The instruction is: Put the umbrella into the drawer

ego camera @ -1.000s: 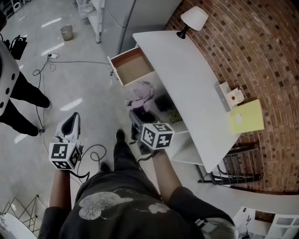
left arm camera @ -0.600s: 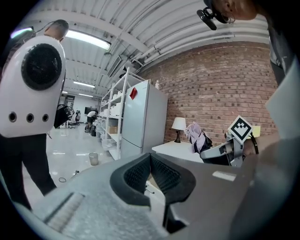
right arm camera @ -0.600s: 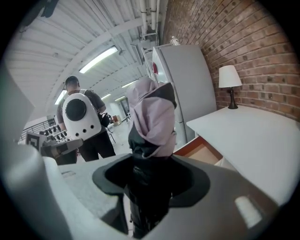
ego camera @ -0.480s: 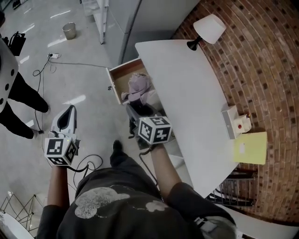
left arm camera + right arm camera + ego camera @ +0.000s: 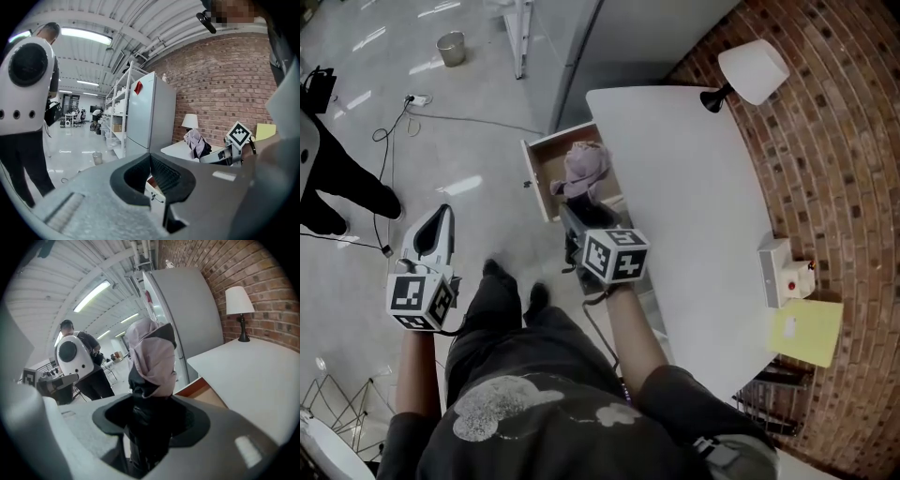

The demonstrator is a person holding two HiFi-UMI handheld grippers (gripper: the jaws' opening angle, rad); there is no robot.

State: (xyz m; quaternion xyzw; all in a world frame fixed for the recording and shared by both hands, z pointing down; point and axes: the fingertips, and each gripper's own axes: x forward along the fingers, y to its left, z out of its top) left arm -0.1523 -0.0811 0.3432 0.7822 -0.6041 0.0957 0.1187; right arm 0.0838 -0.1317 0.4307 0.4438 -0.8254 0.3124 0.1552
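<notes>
Your right hand-held gripper (image 5: 577,223) is clamped on the umbrella (image 5: 585,169), whose top hangs over the open drawer (image 5: 544,167) at the surface's (image 5: 675,169) front edge. Lowering it in and letting go are left. Your left hand-held gripper (image 5: 437,223) is closed and empty.

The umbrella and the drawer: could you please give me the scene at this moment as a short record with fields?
umbrella: folded, pink and black, handle end between the right jaws
right gripper: shut on the umbrella, holding it over the drawer in the head view
left gripper: jaws together, nothing between them, off to the side over the floor
drawer: pulled out of the desk, wooden inside
desk: white, against a brick wall
lamp: at the desk's far end
task state: umbrella not yet released
</notes>
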